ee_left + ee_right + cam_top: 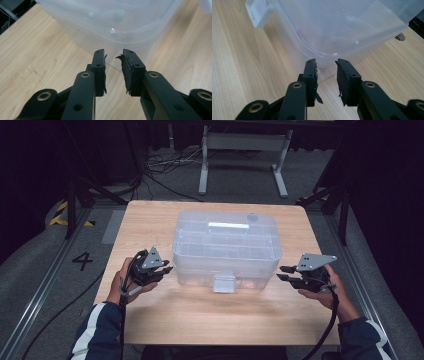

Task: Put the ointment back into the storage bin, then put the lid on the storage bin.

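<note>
Black jaws of the left gripper (113, 58) stand a narrow gap apart with nothing between them, their torn pads just short of the near corner of the clear plastic box (117, 22). On the other side, the right gripper (325, 66) is set much the same: jaws narrowly parted, empty, aimed at the opposite lower corner of the box. Seen from the high view, the box sits in the middle of the wooden table (165, 315), lid on, with a white latch tab (224, 283) on its near face and a gripper at each end. Its walls look thin, smooth and somewhat flexible, so it is probably light but slippery and could bow under a hard squeeze. The protruding lid rim at each end, or the latch tab, seems the surest place to take hold.
</note>
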